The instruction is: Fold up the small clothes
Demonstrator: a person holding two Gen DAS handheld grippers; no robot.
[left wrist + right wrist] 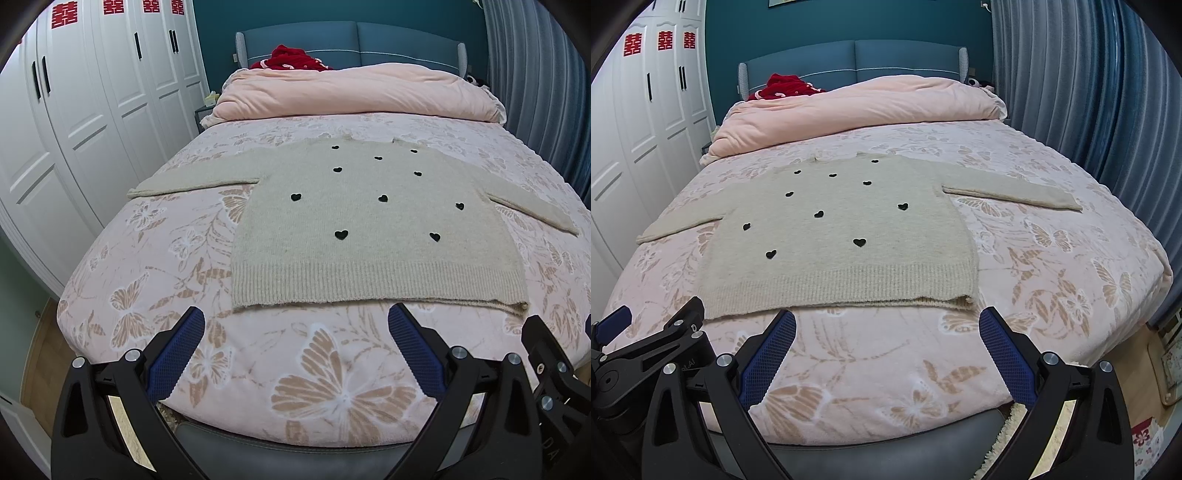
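Observation:
A beige knit sweater [369, 229] with small black hearts lies flat on the bed, both sleeves spread sideways, ribbed hem toward me. It also shows in the right wrist view [831, 236]. My left gripper [295, 325] is open and empty, hovering above the bed's foot just short of the hem. My right gripper [886, 325] is open and empty, also just short of the hem, near its right corner. The right gripper's body shows at the right edge of the left wrist view [550, 365]; the left gripper's body shows at the left edge of the right wrist view [653, 343].
The bed [280, 369] has a pink butterfly-print cover. A folded pink duvet [354, 92] and red cloth [291, 59] lie at the headboard. White wardrobes [74, 129] stand left, blue curtains [1089, 92] right. A fluffy rug [1008, 435] lies at the bed's foot.

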